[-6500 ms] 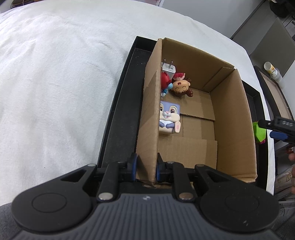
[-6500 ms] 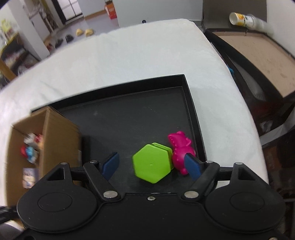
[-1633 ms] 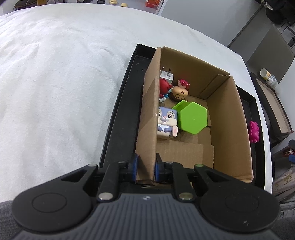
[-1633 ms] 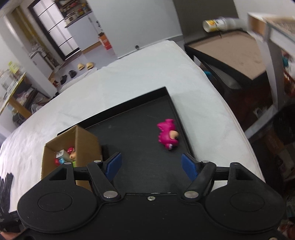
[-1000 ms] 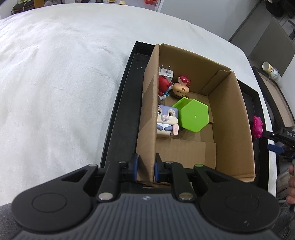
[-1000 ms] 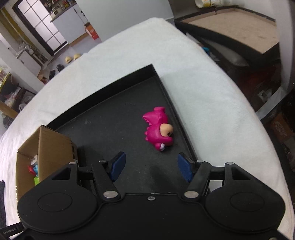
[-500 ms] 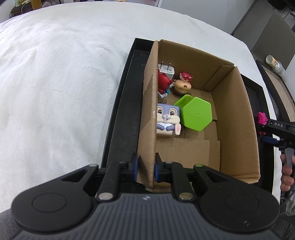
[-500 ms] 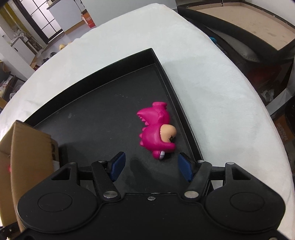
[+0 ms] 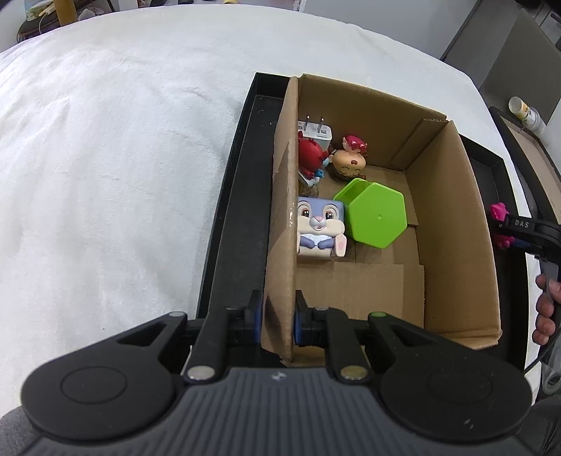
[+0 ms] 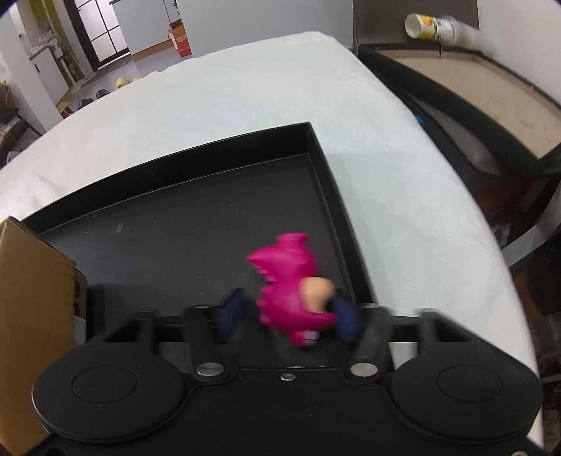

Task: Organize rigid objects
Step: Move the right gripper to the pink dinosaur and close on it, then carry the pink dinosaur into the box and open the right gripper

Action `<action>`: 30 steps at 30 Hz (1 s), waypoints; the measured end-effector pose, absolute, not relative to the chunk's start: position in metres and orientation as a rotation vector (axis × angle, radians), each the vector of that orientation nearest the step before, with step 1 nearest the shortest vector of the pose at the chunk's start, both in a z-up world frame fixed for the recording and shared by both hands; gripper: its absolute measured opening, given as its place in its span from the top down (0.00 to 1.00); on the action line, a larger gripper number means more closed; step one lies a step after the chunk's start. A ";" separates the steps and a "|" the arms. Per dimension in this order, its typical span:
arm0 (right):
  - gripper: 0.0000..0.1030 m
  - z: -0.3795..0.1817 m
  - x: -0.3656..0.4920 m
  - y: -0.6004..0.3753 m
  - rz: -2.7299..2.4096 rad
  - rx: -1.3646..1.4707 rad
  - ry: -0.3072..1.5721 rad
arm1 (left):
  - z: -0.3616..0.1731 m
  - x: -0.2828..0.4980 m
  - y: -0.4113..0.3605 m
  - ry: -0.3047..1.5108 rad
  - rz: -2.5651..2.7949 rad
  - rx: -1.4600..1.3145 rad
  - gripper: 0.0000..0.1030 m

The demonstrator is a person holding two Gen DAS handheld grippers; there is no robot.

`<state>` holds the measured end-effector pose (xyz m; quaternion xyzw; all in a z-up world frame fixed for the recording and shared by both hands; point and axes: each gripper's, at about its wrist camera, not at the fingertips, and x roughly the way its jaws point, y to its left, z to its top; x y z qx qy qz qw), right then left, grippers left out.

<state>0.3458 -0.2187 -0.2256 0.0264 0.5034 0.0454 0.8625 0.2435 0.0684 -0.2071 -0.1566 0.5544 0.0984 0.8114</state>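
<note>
My left gripper [image 9: 277,315] is shut on the near left wall of the cardboard box [image 9: 452,210], which stands in the black tray [image 9: 238,210]. Inside the box lie a green hexagonal case [image 9: 377,217], a bunny cube [image 9: 319,228], a red figure [image 9: 310,156], a brown figure [image 9: 349,163] and a white charger [image 9: 315,131]. A pink dinosaur toy [image 10: 291,284] lies near the tray's right rim [image 10: 336,210]. My right gripper [image 10: 287,315] is down around it with its jaws closing. The right pad is against the toy's face. A thin gap shows at the left pad. The picture is blurred.
A white cloth [image 9: 105,158] covers the table around the tray. Beyond the table's right edge stands a second black tray with a brown floor [image 10: 473,80] and a toppled bottle [image 10: 431,24]. A hand [image 9: 545,315] holds the right gripper's handle.
The right gripper came down over the pink dinosaur, and its jaws have narrowed around the toy. The left gripper kept its hold on the box wall.
</note>
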 end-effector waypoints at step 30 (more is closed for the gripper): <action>0.59 -0.135 0.299 -0.211 0.245 0.123 0.984 | -0.194 0.228 0.079 1.124 0.175 -0.390 0.86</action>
